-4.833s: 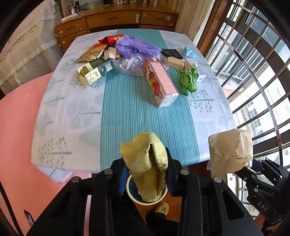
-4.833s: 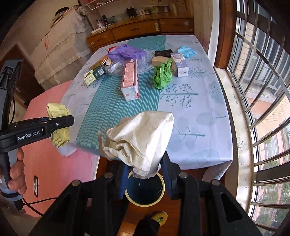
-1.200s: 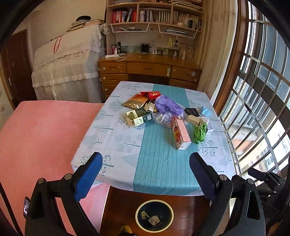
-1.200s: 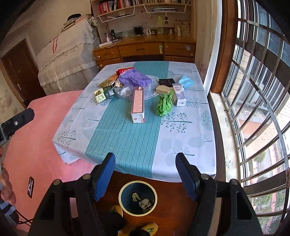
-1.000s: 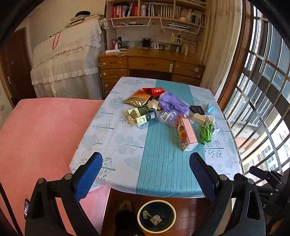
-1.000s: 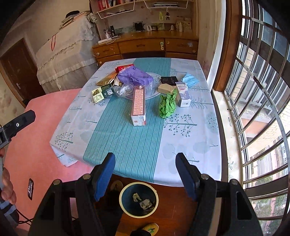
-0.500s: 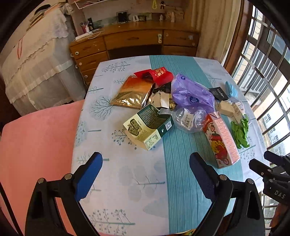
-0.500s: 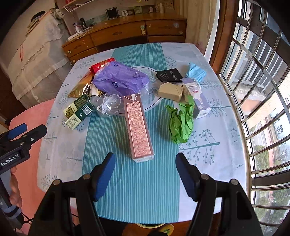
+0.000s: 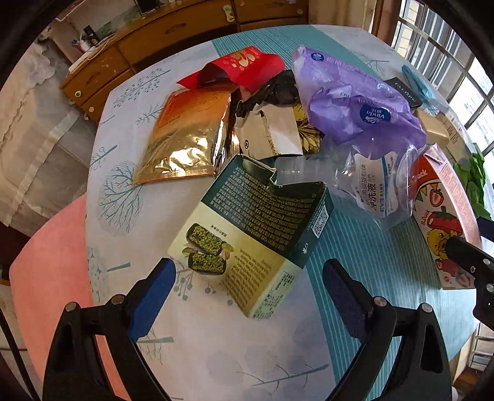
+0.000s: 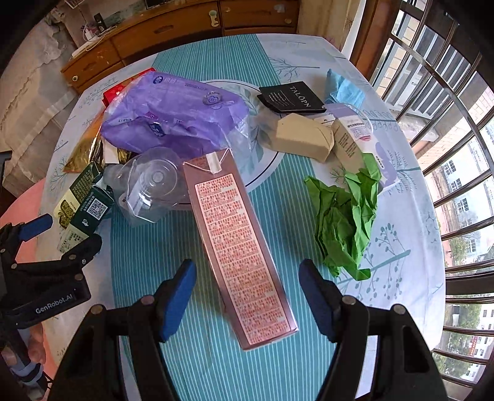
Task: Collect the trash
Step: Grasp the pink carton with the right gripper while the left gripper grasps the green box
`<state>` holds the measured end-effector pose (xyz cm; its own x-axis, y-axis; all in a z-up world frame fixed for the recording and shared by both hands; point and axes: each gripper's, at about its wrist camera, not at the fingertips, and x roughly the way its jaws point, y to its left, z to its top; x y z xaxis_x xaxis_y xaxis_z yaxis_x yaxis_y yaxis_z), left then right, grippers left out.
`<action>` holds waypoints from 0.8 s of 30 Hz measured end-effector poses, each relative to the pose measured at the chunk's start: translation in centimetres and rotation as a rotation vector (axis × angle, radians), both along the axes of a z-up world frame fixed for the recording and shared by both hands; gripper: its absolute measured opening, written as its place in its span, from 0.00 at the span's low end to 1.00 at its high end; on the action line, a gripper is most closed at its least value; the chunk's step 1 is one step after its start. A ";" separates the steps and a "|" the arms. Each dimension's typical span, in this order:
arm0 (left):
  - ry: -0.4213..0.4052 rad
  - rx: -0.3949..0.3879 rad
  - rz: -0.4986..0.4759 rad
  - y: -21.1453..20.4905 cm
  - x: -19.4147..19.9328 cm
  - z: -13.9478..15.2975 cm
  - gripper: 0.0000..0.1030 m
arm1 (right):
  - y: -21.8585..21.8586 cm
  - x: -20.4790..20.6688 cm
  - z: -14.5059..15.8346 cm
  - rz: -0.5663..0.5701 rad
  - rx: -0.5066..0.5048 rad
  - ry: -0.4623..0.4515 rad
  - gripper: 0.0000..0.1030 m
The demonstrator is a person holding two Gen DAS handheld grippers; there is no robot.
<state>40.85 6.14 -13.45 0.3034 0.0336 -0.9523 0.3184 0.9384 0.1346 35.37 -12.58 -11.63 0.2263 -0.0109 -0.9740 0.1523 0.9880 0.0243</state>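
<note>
A pile of trash lies on the table. In the left wrist view my left gripper point(image 9: 247, 277) hangs open just above a green and cream snack box point(image 9: 256, 228), its blue pads either side of the box's near end, apart from it. My right gripper point(image 10: 247, 277) is open over a long pink carton point(image 10: 237, 250), the pads flanking it without touching. Behind lie a purple plastic bag point(image 10: 173, 111), a clear plastic cup point(image 10: 151, 182), a gold foil pouch point(image 9: 188, 135), a red packet point(image 9: 247, 68) and crumpled green paper point(image 10: 345, 216).
A beige wrapped lump point(image 10: 302, 138), a black card point(image 10: 290, 97), a blue mask point(image 10: 342, 86) and a white-purple box point(image 10: 358, 138) lie at the far right. A wooden dresser point(image 10: 185, 24) stands behind the table; barred windows point(image 10: 447, 123) line the right side.
Both grippers have come down from above the floor bin to low over the table. The left now frames the snack box, the right frames the pink carton. Both stay open.
</note>
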 end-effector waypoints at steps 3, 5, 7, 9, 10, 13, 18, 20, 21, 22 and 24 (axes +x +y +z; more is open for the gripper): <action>-0.004 0.021 -0.022 -0.3 0.6 -0.5 0.83 | 0.2 0.2 -0.4 0.002 -0.003 0.005 0.67; 0.002 0.036 -0.037 -0.5 1.1 -0.8 0.74 | 0.4 0.3 -0.5 0.007 -0.008 -0.001 0.67; 0.000 0.057 -0.050 -0.7 1.5 -0.9 0.70 | 0.6 0.4 -0.6 0.008 -0.010 -0.007 0.65; -0.010 0.071 -0.068 -0.8 1.7 -0.8 0.65 | 0.8 0.6 -0.7 0.006 0.000 -0.007 0.53; -0.015 0.075 -0.077 -0.8 1.8 -0.7 0.59 | 0.9 0.7 -0.9 0.002 0.000 -0.003 0.45; -0.016 0.061 -0.098 -0.9 2.2 -0.2 0.41 | 1.0 0.9 -1.0 -0.003 0.006 -0.001 0.45; 0.000 0.012 -0.085 0.0 2.8 0.8 0.26 | 0.9 0.9 -0.9 -0.019 0.021 -0.002 0.44; 0.012 -0.018 -0.074 0.8 2.8 1.4 0.25 | 0.8 0.8 -0.8 -0.024 0.026 -0.007 0.44; 0.023 -0.045 -0.063 1.3 2.8 1.8 0.25 | 0.8 0.7 -0.7 -0.025 0.030 -0.010 0.43; 0.029 -0.066 -0.053 1.7 2.7 2.1 0.25 | 0.8 0.6 -0.5 -0.027 0.033 -0.013 0.42; 0.032 -0.105 -0.033 2.6 2.3 3.0 0.25 | 0.7 0.3 -0.2 -0.027 0.042 -0.019 0.41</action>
<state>43.17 8.70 -10.47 0.2719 -0.0759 -0.9593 0.3515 0.9358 0.0256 35.66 -11.86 -11.87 0.2450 0.0232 -0.9692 0.1777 0.9817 0.0684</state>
